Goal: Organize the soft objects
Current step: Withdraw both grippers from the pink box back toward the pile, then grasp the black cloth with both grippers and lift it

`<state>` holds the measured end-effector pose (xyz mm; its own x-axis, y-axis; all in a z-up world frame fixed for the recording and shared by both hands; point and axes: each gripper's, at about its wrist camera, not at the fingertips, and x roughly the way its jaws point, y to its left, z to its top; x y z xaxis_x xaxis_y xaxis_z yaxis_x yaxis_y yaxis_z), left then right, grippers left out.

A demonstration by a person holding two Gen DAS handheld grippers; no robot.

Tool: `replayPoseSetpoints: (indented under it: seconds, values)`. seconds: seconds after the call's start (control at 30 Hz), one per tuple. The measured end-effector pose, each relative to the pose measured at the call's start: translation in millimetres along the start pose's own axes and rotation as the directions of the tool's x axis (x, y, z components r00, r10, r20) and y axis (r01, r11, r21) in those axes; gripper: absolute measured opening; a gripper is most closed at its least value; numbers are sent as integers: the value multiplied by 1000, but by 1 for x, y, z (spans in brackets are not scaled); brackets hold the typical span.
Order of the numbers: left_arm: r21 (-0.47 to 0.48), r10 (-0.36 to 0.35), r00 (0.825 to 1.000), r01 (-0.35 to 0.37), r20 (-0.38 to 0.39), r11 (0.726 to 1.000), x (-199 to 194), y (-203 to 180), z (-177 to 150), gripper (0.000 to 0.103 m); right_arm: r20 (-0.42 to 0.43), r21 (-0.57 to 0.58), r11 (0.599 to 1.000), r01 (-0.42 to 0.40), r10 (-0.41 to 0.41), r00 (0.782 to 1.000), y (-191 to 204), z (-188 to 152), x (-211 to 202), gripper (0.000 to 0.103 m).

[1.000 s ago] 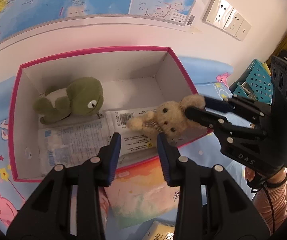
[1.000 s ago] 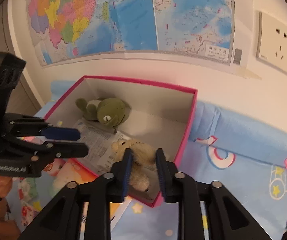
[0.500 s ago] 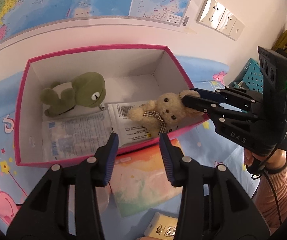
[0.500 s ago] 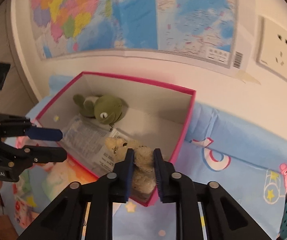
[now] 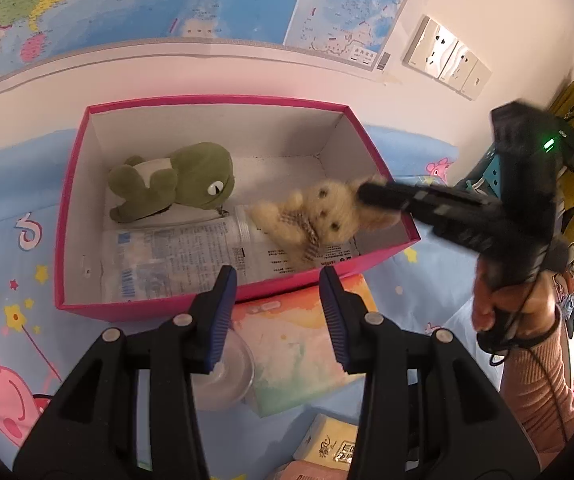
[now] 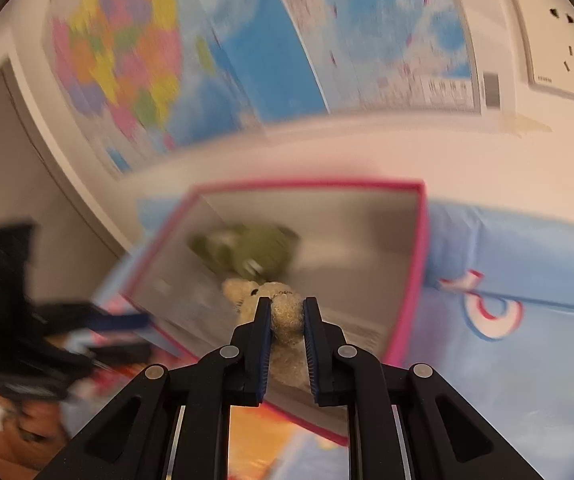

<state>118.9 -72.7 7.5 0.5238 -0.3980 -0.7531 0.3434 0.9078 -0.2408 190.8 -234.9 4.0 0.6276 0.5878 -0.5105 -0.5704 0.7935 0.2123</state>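
A tan bear [image 6: 285, 316] is pinched between the nearly closed fingers of the right claw [image 6: 285, 320], which is blurred with motion, and is held over the right end of the pink box [image 5: 215, 300]. From the left wrist view the bear's [image 5: 319, 216] head is seen at the right claw's [image 5: 371, 196] tips, its body low over the printed packets [image 5: 175, 264] that line the box floor; whether it touches them cannot be told. The left claw [image 5: 275, 316] is held wide open and empty, just in front of the box's near wall, above a pastel packet [image 5: 299, 348] and a clear dish [image 5: 227, 380] on the cartoon-print sheet [image 5: 3, 240]. A green frog [image 5: 179, 180] lies in the box's back left part, apart from the bear. The step in hand is judged to be the placing of the bear in the box. The next move would call for the bear to be lowered onto the packets beside the frog, the right claw's fingers to be spread, and the claw to be drawn up clear of the box's right wall, so that the toy is not dragged out again. Tissue packs [image 5: 331, 440] at the sheet's near edge are left to be sorted.
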Motion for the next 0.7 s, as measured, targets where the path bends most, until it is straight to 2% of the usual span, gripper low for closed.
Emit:
replayPoseSetpoints:
  seconds: [0.07,0.13,0.2,0.3,0.33,0.4,0.47,0.5,0.6,0.7]
  values:
    - [2,-6,1000,6,3,1000,-1,0,0,45,-37,-25,996,82,-83,996,2,-4,7,26]
    - [7,-14,1000,14,11,1000,-4,-1,0,45,-18,-59,992,116,-117,993,8,-6,1,30]
    - [17,-24,1000,24,20,1000,-7,-2,-4,45,23,-90,983,163,-161,987,14,-7,-11,39]
    - [57,-46,998,43,51,997,-18,-7,-14,45,70,-92,982,167,-161,984,16,-13,-34,43]
    - [65,-58,997,54,60,996,-23,-8,-18,45,77,-91,984,153,-147,986,16,-15,-39,43]
    - [79,-84,993,78,79,994,-33,-9,-26,46,94,-100,992,73,-64,994,21,-24,-55,43]
    - [98,-104,989,94,105,991,-45,-10,-40,60,90,-109,994,-11,21,996,29,-32,-64,44]
    - [107,-106,987,93,117,990,-51,-10,-47,62,82,-120,991,-57,67,994,36,-41,-71,44]
    - [125,-91,987,75,131,989,-62,-9,-66,63,43,-147,979,-141,149,988,52,-63,-79,45]
    - [114,-71,989,56,132,992,-68,-3,-85,63,-21,-168,957,-236,236,972,71,-88,-80,45]
